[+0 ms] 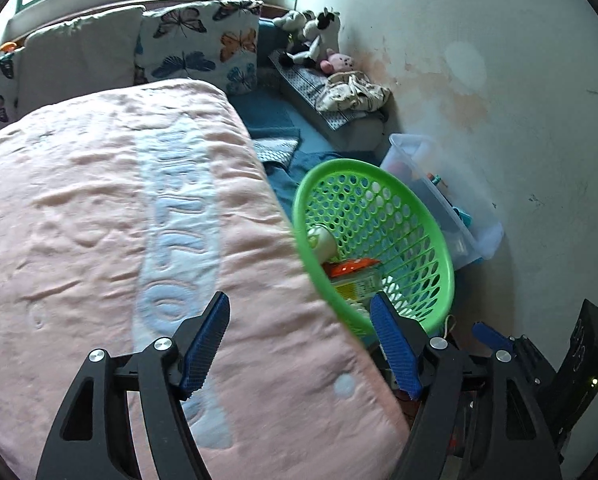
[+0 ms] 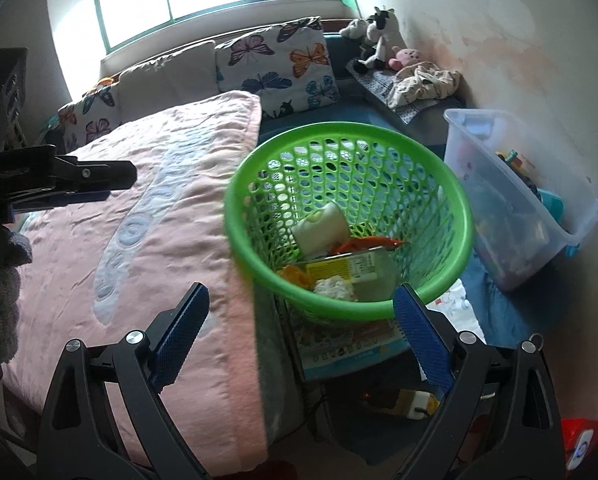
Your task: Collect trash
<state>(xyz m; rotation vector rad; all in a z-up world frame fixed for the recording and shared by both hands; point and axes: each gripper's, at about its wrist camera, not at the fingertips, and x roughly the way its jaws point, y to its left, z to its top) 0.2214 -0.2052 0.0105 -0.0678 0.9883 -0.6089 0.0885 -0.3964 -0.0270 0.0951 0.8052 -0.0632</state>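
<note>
A green mesh basket (image 2: 439, 184) stands beside the bed; it also shows in the left wrist view (image 1: 419, 248). It holds trash: a white cup (image 2: 321, 226), an orange wrapper (image 2: 363, 245), a yellow-labelled carton (image 2: 351, 270) and a crumpled white tissue (image 2: 333, 288). My left gripper (image 1: 299, 312) is open and empty above the pink blanket (image 1: 99, 220). My right gripper (image 2: 299, 304) is open and empty, just in front of the basket's near rim. The right gripper's body shows in the left wrist view (image 1: 539, 360).
A clear plastic bin (image 2: 511, 200) of toys stands right of the basket by the wall. Butterfly pillows (image 2: 275, 68) and stuffed toys (image 2: 375, 36) lie at the bed's head. A picture book (image 2: 351, 344) lies under the basket. The left gripper's arm (image 2: 59, 180) reaches over the blanket.
</note>
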